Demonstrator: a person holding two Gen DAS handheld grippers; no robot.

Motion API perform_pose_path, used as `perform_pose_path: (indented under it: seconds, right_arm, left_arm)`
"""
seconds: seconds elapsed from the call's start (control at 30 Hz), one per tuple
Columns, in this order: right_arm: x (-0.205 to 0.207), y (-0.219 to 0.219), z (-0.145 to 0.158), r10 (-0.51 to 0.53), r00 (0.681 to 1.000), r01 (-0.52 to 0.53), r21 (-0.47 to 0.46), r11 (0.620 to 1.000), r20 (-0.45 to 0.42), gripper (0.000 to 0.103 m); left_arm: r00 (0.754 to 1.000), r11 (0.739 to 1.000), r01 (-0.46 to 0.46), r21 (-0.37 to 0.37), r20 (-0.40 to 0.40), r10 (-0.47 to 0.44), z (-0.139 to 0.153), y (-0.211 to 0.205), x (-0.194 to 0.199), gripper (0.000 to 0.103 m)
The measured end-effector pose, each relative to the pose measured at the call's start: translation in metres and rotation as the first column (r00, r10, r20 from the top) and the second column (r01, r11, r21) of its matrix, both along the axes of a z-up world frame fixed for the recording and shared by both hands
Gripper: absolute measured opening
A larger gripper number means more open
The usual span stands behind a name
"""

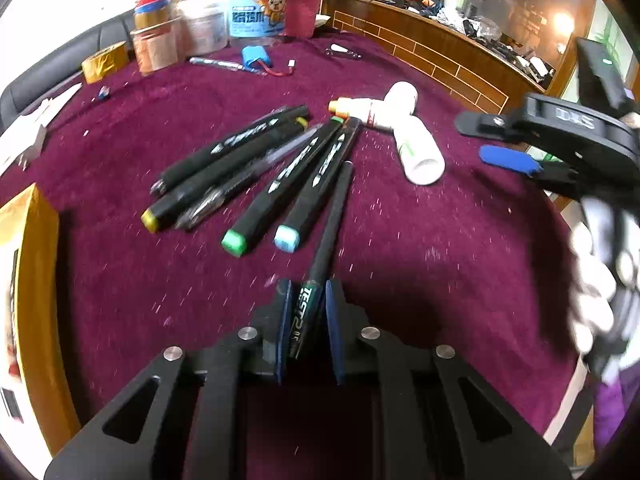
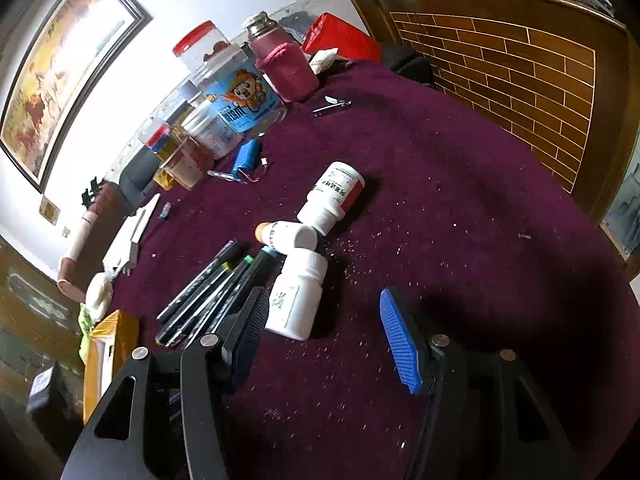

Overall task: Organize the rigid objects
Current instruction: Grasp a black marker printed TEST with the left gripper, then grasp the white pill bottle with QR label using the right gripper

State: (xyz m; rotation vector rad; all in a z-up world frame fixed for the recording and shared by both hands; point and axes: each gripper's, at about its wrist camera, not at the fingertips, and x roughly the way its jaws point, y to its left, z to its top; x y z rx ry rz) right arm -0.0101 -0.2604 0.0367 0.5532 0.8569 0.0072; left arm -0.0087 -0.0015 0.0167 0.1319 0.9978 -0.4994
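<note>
Several black markers [image 1: 256,184] with yellow, green and light-blue end caps lie fanned out on the purple tablecloth [image 1: 440,260]. My left gripper [image 1: 309,320] is shut on the near end of a dark slim pen [image 1: 334,216], which lies just right of the fan. Three white bottles [image 1: 420,152] lie on their sides beyond the markers. My right gripper [image 2: 326,316] is open low over the cloth. The nearest white bottle [image 2: 296,296] lies by its left finger, not pressed. The markers [image 2: 212,292] show to its left. In the left wrist view the right gripper [image 1: 494,142] is at the right.
Plastic jars [image 1: 256,8], a pink-sleeved flask [image 1: 302,4] and a tape roll [image 1: 104,62] stand at the table's back. A blue battery pack [image 1: 256,60] and nail clipper [image 1: 344,52] lie there. A yellow box [image 1: 28,280] is at the left edge, a brick-patterned wood panel [image 2: 520,80] at right.
</note>
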Motion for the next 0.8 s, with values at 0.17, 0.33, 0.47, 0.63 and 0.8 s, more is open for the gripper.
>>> perform_pose_path:
  seconds: [0.17,0.33,0.47,0.63,0.8]
  right_arm:
    - [0.010,0.009,-0.011,0.041,0.999,-0.041,0.018,0.999,-0.023,0.053]
    - [0.017,0.021,-0.017,0.065,0.997,-0.065,0.008,0.998,-0.040,0.053]
    - [0.030,0.031,-0.021,0.049,0.996,-0.051,-0.029,0.998,-0.072,0.053]
    - [0.041,0.039,-0.020,0.052,0.995,-0.062,-0.112,0.992,-0.088,0.049]
    - [0.026,0.032,-0.019,0.095,0.992,-0.104,-0.099,0.990,-0.088,0.029]
  left_arm:
    - [0.997,0.997,-0.025,-0.068,-0.078,0.020,0.002,0.027,-0.023,0.012]
    - [0.998,0.994,-0.035,-0.103,-0.056,0.029,0.015,0.026,-0.032,0.012]
    - [0.999,0.999,-0.021,-0.046,-0.029,0.019,0.006,-0.002,-0.018,0.035]
    - [0.997,0.998,0.005,0.063,0.073,-0.010,-0.002,-0.027,-0.025,0.008]
    - [0.999,0.996,-0.020,-0.091,-0.029,0.017,0.004,0.002,-0.032,0.005]
